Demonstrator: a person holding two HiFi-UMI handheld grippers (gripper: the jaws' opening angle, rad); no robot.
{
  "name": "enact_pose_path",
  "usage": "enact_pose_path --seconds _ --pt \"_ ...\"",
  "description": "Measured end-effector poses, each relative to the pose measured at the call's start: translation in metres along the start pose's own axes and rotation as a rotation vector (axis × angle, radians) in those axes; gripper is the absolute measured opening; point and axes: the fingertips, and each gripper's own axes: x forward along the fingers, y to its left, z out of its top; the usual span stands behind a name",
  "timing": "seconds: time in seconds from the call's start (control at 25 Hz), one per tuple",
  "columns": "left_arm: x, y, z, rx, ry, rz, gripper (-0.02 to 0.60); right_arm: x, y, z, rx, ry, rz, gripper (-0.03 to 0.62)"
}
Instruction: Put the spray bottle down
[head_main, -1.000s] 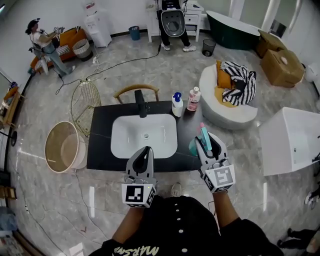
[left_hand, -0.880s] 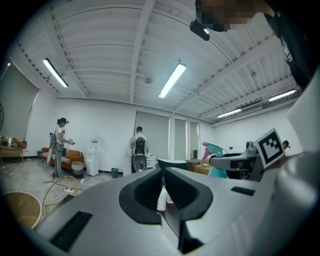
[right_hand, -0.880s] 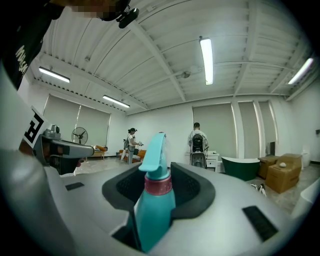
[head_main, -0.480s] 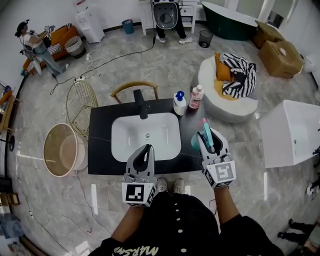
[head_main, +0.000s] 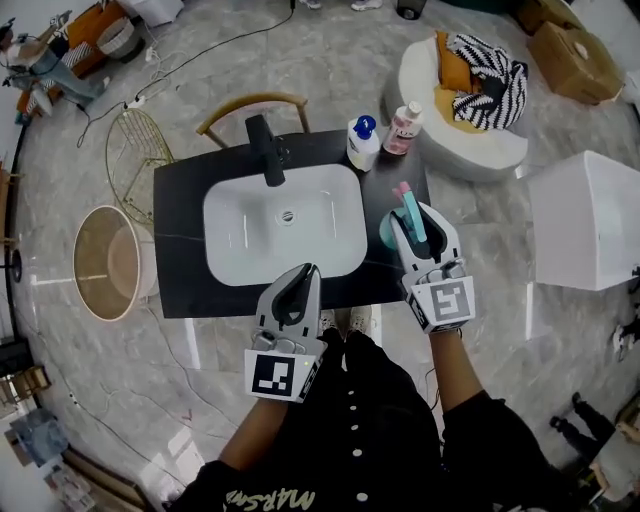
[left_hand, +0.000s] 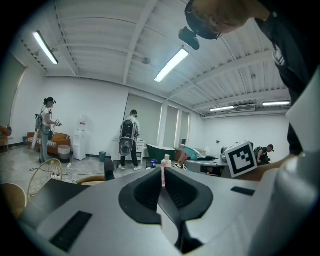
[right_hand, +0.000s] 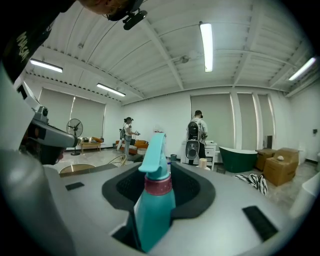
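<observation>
A basket (head_main: 108, 262) stands on the floor left of the black worktop (head_main: 178, 235). Its sink (head_main: 280, 228) has a tap (head_main: 264, 150) behind it. The left tool (head_main: 305, 272) hangs at the worktop's near edge, jaws clenched together on nothing. A white bottle (head_main: 362, 144) and a pink bottle (head_main: 404, 128) stand at the back right corner. The right tool (head_main: 417, 214) grasps the teal spray bottle (head_main: 388, 231) upright over the worktop's right end, just beside the sink. Whether its base touches the worktop cannot be told.
</observation>
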Motion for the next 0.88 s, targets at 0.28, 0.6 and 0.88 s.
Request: enact_pose_path --seconds 0.28,0.6,0.88 --pt "0.009 -0.009 -0.041 -0.042 0.090 -0.065 0.028 0.026 -0.004 -0.050 0.019 0.048 0.011 0.140" --pt "0.018 0.000 -0.079 -0.075 0.161 -0.042 0.028 0.051 -0.015 -0.090 0.052 0.058 0.005 0.140" --pt "0.023 0.003 -0.100 -0.090 0.185 -0.028 0.028 0.057 -0.015 -0.104 0.035 0.048 0.016 0.140"
